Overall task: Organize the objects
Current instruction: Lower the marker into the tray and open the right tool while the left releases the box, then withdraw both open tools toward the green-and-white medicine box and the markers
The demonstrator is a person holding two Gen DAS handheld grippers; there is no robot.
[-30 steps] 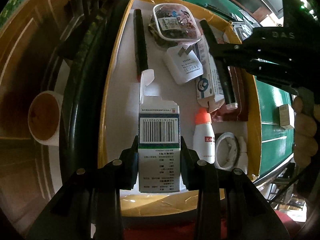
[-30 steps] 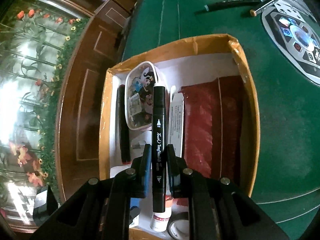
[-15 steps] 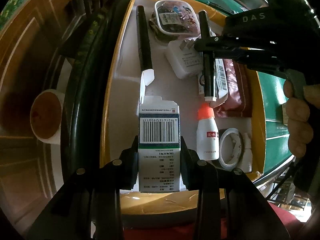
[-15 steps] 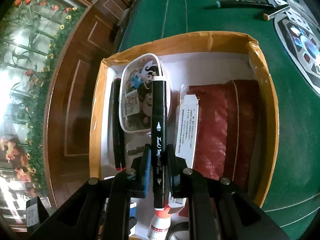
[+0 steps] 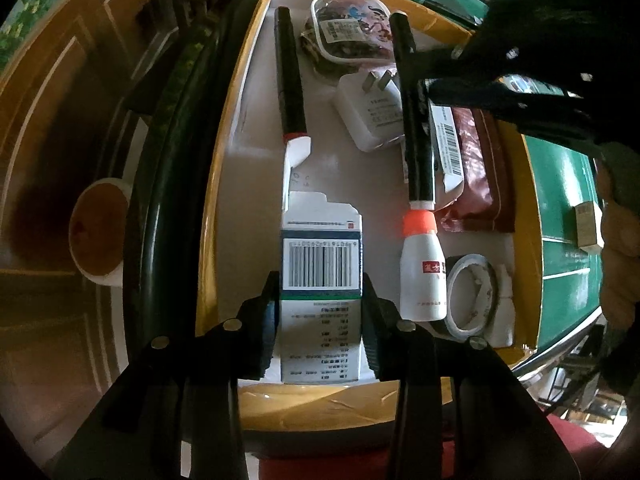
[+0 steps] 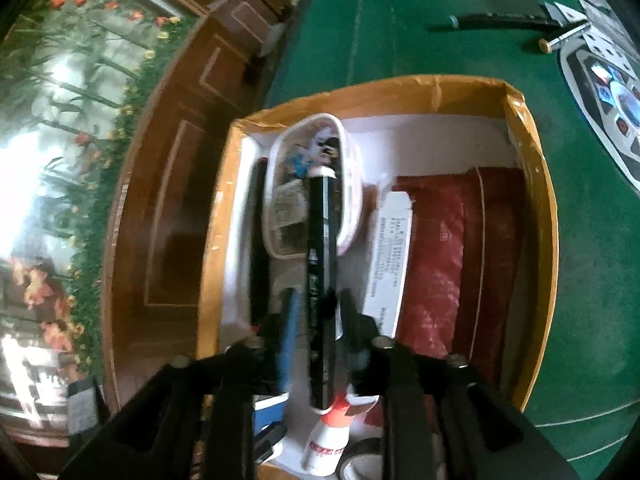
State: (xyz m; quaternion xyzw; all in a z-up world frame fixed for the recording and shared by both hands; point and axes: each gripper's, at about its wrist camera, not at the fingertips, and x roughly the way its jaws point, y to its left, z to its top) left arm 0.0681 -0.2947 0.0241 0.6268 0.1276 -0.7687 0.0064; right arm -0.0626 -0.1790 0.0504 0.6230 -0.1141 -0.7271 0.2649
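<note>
A white medicine box (image 5: 320,264) with a barcode lies flat at the near end of the cardboard box (image 5: 224,184). My left gripper (image 5: 320,300) straddles it; its jaws are opening and a thin gap shows beside the pads. A black marker (image 6: 320,280) rests across the white charger (image 5: 370,112) and a long white carton (image 5: 446,148). My right gripper (image 6: 318,312) is low over the marker (image 5: 414,120), its jaws opening, with space on both sides of the marker's barrel.
Inside the cardboard box (image 6: 548,220) lie a second black marker (image 5: 290,76), a clear case (image 5: 348,26), a white bottle with an orange cap (image 5: 422,268), a tape roll (image 5: 472,292) and a red packet (image 5: 480,168). Green table (image 6: 400,20) surrounds it. A cup (image 5: 98,236) stands below.
The right gripper came down into the box with the marker, and its jaws have parted from it. The left jaws have widened slightly around the medicine box.
</note>
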